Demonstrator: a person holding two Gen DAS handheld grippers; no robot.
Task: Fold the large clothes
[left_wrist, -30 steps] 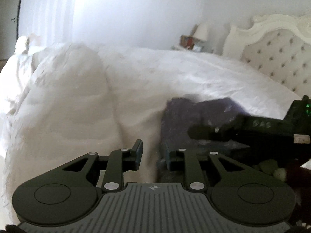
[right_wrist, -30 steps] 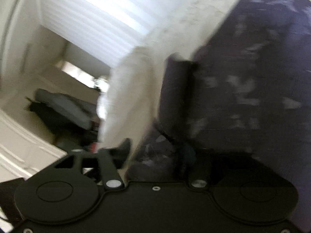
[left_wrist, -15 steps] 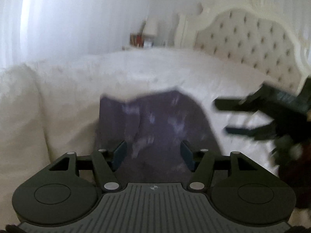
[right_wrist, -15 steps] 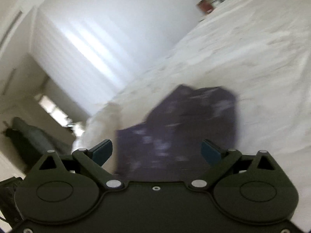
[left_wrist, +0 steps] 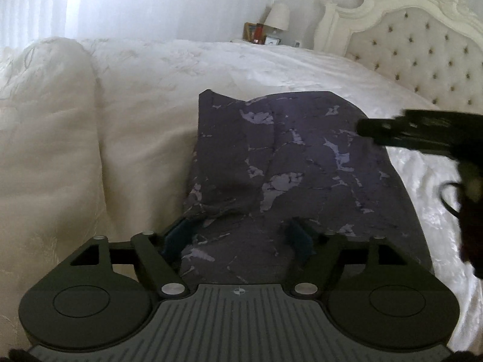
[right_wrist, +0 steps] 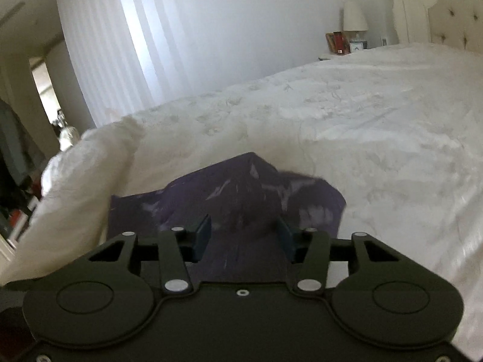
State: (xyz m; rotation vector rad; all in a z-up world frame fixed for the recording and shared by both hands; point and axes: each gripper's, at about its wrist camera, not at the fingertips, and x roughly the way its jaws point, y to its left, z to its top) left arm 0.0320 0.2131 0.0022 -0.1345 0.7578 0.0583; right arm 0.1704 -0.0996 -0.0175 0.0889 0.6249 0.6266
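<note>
Garment (left_wrist: 302, 163) shifted, now flat on bed (left_wrist: 145, 96) — long axis toward headboard (left_wrist: 416, 48).

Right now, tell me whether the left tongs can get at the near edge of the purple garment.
Probably yes: the left tongs stand open over the purple garment, its near edge between the fingers, nothing covering it.

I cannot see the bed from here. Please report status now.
Left hand-held gripper open, just opening, over garment. Right hand-held gripper open, just closing, fabric between. Garment on bed. Nothing in the way.

Soft glare from the curtained window (right_wrist: 120, 45); fisheye-bent, blurred edges.
</note>
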